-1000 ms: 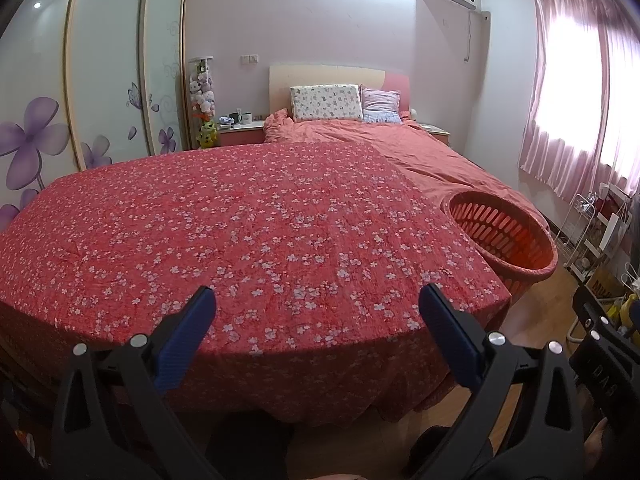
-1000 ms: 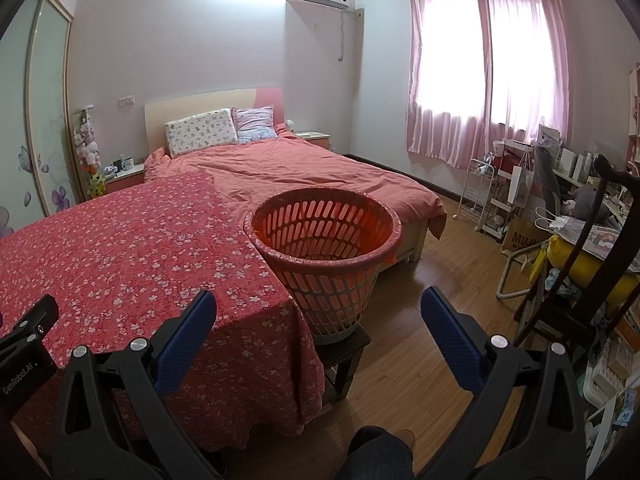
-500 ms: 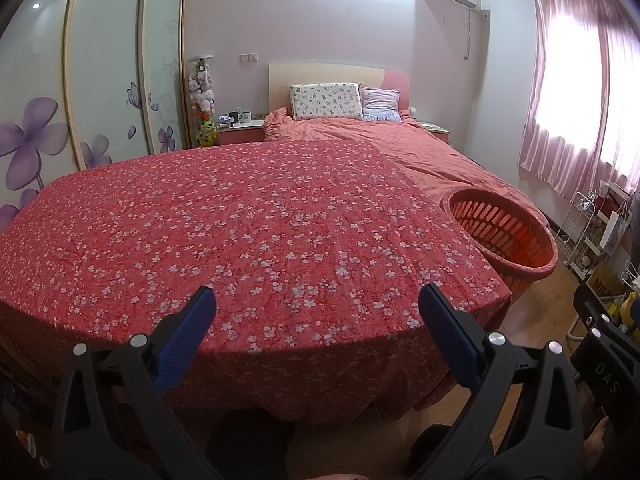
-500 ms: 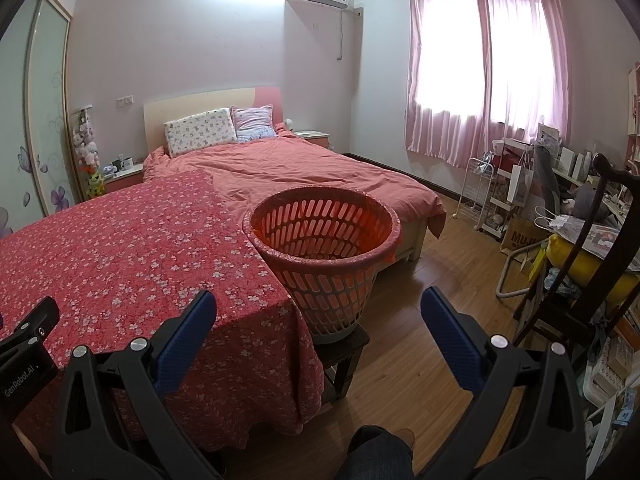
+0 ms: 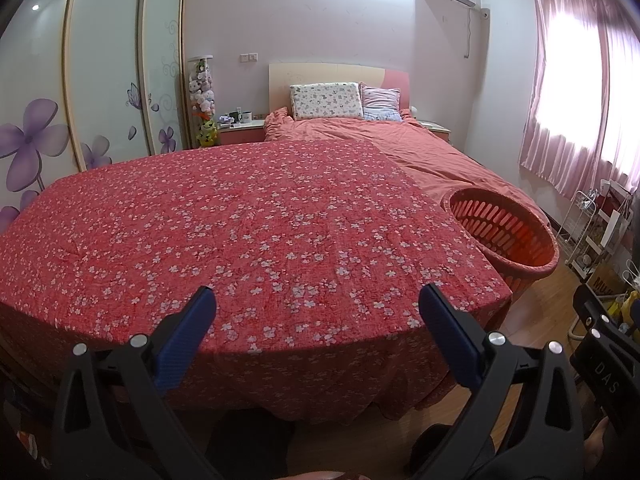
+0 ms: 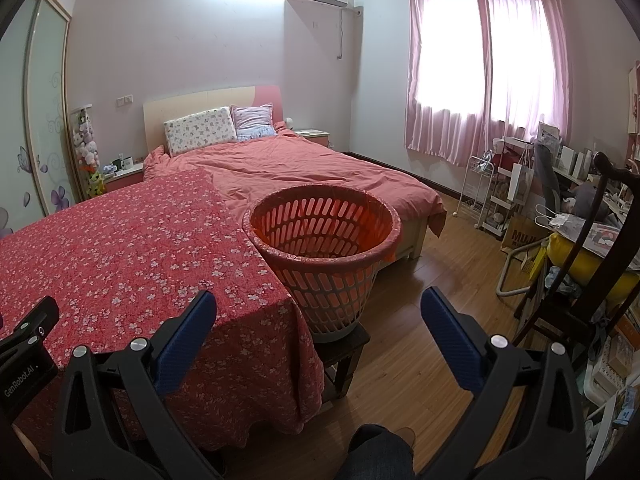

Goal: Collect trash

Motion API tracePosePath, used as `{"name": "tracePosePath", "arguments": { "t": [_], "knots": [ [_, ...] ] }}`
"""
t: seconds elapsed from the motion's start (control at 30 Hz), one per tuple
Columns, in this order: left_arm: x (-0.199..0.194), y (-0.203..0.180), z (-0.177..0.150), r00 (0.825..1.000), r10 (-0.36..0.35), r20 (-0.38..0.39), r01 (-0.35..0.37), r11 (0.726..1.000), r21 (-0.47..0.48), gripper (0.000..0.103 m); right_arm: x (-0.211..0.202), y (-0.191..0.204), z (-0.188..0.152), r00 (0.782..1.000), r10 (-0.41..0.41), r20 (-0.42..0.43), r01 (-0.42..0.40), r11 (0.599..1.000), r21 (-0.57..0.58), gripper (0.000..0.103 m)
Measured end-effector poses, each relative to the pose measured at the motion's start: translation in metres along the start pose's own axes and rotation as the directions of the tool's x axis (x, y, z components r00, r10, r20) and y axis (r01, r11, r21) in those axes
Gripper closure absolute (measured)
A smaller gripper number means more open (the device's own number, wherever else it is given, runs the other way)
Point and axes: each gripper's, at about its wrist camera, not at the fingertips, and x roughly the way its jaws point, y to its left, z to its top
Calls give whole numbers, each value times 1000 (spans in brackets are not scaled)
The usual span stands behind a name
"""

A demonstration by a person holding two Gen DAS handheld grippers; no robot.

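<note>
An orange slotted basket (image 6: 326, 240) lined with a thin clear bag stands on a low dark stool at the right edge of a table under a red floral cloth (image 5: 248, 232). In the left wrist view the basket (image 5: 504, 232) shows at the right. No trash is visible on the cloth. My left gripper (image 5: 318, 312) hangs open over the cloth's near edge with nothing between its blue pads. My right gripper (image 6: 318, 312) is open too, held in front of the basket and above the wood floor. The other gripper's body (image 6: 24, 348) shows at lower left in the right wrist view.
A bed (image 6: 304, 176) with a red duvet and two pillows lies behind the table. A sliding wardrobe (image 5: 80, 92) stands at left. A wire rack (image 6: 480, 192), a cluttered desk and a dark chair (image 6: 592, 264) crowd the right side. A person's knee (image 6: 376, 456) shows below.
Nearly nothing has moved. Both views have drifted very slightly; both grippers stay open.
</note>
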Motion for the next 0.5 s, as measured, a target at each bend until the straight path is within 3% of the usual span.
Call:
{"name": "tracePosePath", "arguments": {
  "t": [0.5],
  "knots": [
    [1,1,1,1000,0,-2,0,1000,16,4,0,0,1,1000,0,0,0,1000,0,2]
  ]
}}
